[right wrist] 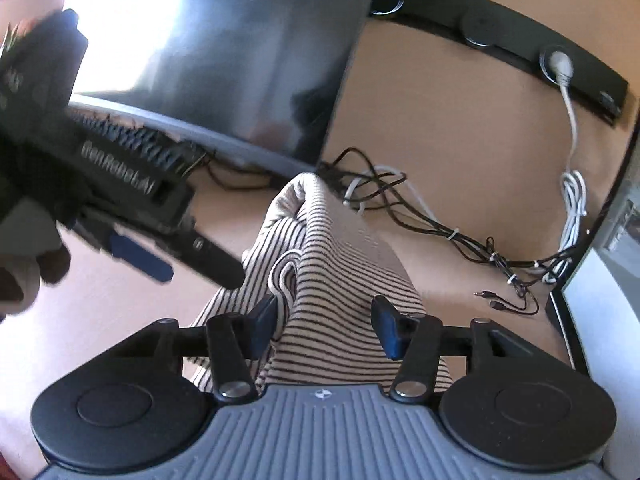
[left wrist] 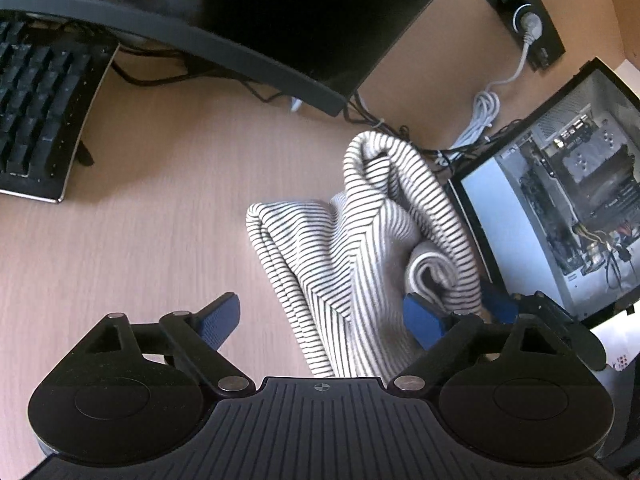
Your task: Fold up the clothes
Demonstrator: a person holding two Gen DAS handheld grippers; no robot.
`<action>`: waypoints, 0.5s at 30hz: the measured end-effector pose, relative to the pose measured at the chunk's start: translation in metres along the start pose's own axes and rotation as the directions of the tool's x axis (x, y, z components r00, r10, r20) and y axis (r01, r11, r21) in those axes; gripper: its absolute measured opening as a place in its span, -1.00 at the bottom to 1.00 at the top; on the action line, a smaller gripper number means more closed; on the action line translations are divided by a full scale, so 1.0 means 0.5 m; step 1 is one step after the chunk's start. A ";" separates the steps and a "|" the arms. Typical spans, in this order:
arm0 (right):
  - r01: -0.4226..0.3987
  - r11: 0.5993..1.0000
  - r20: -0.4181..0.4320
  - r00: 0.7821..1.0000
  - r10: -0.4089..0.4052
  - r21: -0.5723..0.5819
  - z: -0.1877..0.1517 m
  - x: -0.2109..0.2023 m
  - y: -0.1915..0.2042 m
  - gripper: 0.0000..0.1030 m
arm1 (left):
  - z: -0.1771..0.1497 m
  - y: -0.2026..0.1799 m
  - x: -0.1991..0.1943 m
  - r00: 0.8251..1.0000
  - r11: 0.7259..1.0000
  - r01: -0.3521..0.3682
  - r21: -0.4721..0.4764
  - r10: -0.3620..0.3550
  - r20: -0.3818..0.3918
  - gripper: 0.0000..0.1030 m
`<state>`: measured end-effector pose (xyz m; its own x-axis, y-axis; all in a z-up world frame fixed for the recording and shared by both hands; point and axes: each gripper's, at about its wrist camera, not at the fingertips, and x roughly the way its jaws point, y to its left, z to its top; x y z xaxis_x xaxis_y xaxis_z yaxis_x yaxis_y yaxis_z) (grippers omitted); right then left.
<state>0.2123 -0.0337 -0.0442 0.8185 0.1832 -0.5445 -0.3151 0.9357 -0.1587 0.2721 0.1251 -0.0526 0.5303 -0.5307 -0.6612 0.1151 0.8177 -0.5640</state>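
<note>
A white garment with thin black stripes [left wrist: 352,240] lies bunched and partly folded on the light wooden desk [left wrist: 160,208]. My left gripper [left wrist: 324,320] is open, its jaws wide apart; the garment's near edge lies between them and the right pad touches a fold. In the right wrist view the garment [right wrist: 332,280] runs between the fingers of my right gripper [right wrist: 324,324], which is open over the cloth. The left gripper [right wrist: 140,220] shows there at the left, next to the garment.
A dark monitor [left wrist: 280,20] stands at the back with a black keyboard [left wrist: 40,108] to the left. An open computer case [left wrist: 560,200] stands at the right. Tangled black and white cables [right wrist: 440,220] and a power strip [right wrist: 540,52] lie behind the garment.
</note>
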 end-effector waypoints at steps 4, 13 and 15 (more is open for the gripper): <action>-0.131 0.988 -0.024 0.991 0.134 0.086 0.009 -0.007 -0.036 0.51 | 0.008 0.003 -0.009 1.000 1.000 -0.004 0.006 0.004 0.007 0.82; -0.144 0.987 -0.102 0.985 0.136 -0.076 -0.025 -0.034 -0.044 0.62 | 0.021 0.000 -0.008 1.000 1.000 -0.011 0.020 0.011 0.011 0.84; -0.137 0.988 -0.089 0.987 0.131 -0.064 -0.022 -0.041 -0.051 -0.01 | 0.019 -0.003 -0.007 1.000 0.999 0.000 0.034 -0.001 0.002 0.84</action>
<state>0.1981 -0.0648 -0.0378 0.7240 0.2768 -0.6318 -0.4547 0.8803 -0.1353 0.2782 0.1277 -0.0447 0.5320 -0.5306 -0.6598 0.1440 0.8246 -0.5471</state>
